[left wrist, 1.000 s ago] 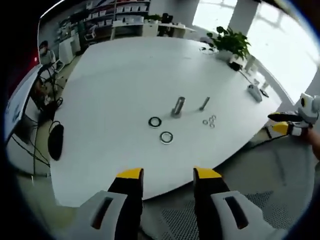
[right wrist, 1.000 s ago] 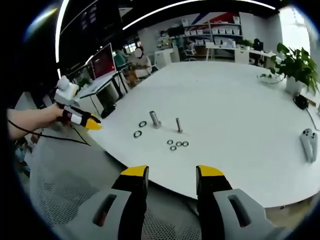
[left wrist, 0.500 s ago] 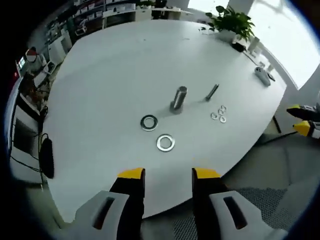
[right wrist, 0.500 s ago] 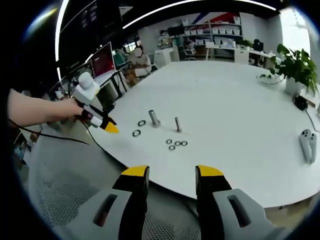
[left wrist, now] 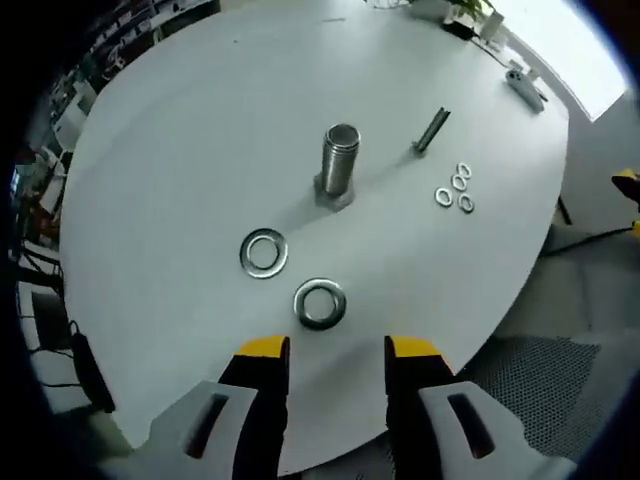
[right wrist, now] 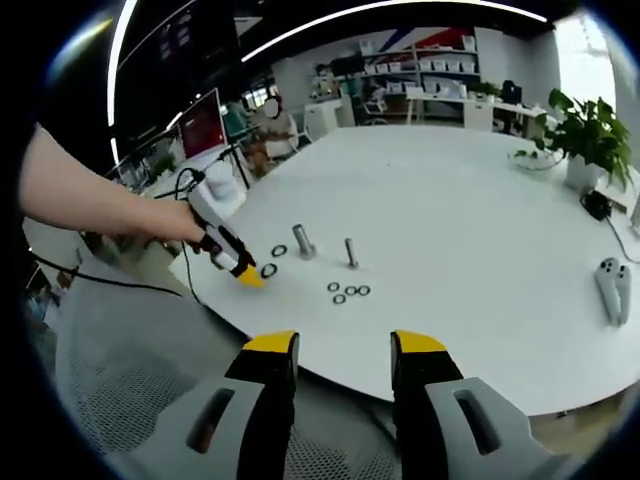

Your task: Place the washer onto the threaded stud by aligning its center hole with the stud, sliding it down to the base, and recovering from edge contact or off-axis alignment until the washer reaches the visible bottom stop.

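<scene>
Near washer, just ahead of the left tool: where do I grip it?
Pinch the washer across its outer rim, coming straight down with the left tool. It lies flat on the table, so only its edges offer purchase; the second washer sits apart, leaving room.

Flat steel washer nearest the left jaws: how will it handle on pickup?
The flat steel washer lies flush on the smooth white table, so the left gripper would likely struggle to get under its thin edge. It probably slides if nudged. Rigid, unlikely to bend; stood on edge, it could roll.
</scene>
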The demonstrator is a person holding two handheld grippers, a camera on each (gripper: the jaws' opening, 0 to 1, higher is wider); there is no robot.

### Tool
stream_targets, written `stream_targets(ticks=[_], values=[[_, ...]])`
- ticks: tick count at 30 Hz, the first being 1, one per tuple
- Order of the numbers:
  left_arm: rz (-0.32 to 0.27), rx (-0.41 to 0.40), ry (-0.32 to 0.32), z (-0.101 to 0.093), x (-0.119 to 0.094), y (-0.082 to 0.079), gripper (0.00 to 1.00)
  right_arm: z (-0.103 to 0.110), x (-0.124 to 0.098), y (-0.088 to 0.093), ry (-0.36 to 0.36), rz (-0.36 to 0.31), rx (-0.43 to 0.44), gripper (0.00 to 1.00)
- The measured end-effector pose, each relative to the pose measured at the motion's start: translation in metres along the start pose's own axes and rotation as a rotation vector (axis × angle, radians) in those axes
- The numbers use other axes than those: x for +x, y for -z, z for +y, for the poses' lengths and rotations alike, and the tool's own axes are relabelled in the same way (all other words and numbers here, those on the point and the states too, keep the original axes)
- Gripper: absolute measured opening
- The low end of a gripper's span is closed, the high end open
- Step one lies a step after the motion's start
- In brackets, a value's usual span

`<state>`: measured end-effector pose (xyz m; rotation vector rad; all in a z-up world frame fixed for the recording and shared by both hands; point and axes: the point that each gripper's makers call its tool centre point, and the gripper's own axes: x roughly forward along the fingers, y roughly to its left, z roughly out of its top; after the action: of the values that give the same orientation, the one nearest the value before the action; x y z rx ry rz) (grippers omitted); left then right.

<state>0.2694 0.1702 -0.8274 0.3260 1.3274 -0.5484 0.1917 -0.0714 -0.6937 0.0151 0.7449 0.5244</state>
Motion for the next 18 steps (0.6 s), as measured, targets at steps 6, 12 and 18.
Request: stream_targets(ticks=[6, 12, 18], values=[[0.044, 0.015, -0.023, 0.007, 0.009, 0.0, 0.36, -0.001, 0.0, 0.0, 0.001, 0.004, -0.003, 0.38], [0.038, 0.048, -0.051, 0.012, 0.013, -0.012, 0.33, -0.002, 0.0, 0.0, 0.007, 0.001, 0.0, 0.38], [0.069, 0.118, -0.068, 0.01, 0.012, -0.011, 0.3, -0.002, 0.0, -0.001, 0.008, -0.004, 0.003, 0.37]])
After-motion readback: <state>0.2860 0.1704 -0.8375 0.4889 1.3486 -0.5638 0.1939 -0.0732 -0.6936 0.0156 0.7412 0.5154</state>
